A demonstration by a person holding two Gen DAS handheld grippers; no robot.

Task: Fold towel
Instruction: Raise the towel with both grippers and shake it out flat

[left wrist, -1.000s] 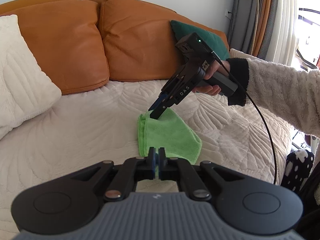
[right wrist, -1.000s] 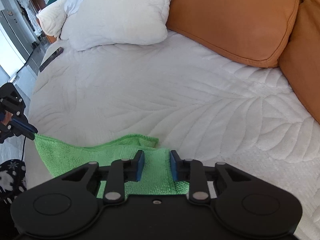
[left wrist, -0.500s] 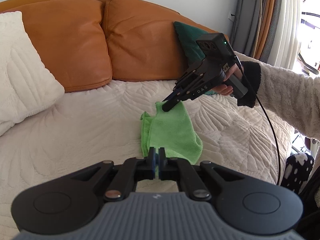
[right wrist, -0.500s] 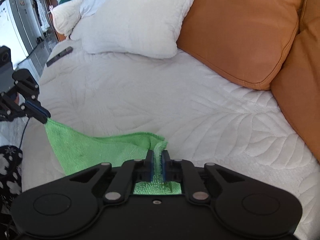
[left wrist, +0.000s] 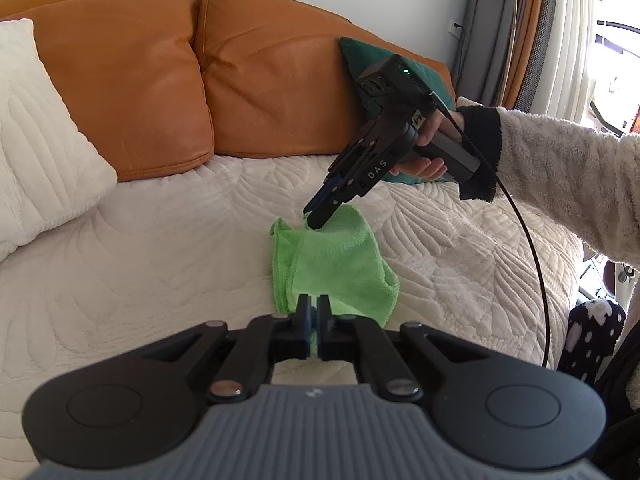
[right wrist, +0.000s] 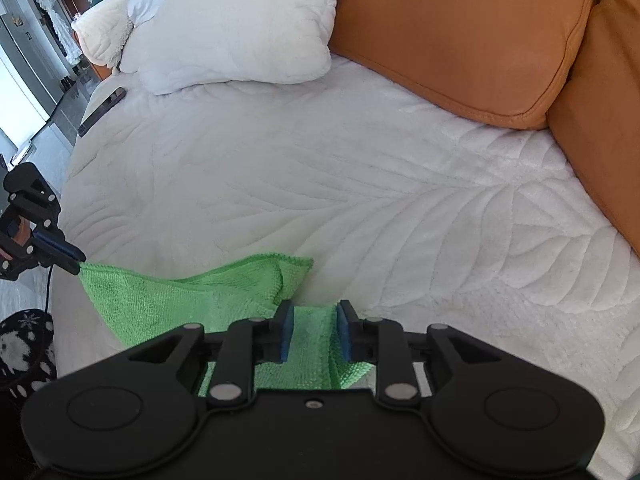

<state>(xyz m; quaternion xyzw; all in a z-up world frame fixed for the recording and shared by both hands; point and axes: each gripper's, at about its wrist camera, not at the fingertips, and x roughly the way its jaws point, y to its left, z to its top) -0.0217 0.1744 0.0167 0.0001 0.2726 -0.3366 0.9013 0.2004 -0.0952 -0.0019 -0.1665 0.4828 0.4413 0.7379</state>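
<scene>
White pillow [left wrist: 44,136] sat at left frame edge, unused. Green towel [left wrist: 332,264] lay frame centre on the quilted cover [left wrist: 160,264], part-folded. Left gripper [left wrist: 313,312], lower centre, was clamped on its near edge, likely anchoring it. Right gripper [right wrist: 313,332] had its jaws parted around the far edge, not pinching, probably regrasping.

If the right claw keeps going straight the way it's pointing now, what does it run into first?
The green towel. The right claw is open with towel fabric already between its fingers, angled down toward the white quilted cover beneath. Depth is hard to judge, but cloth comes first, then the cover.
</scene>
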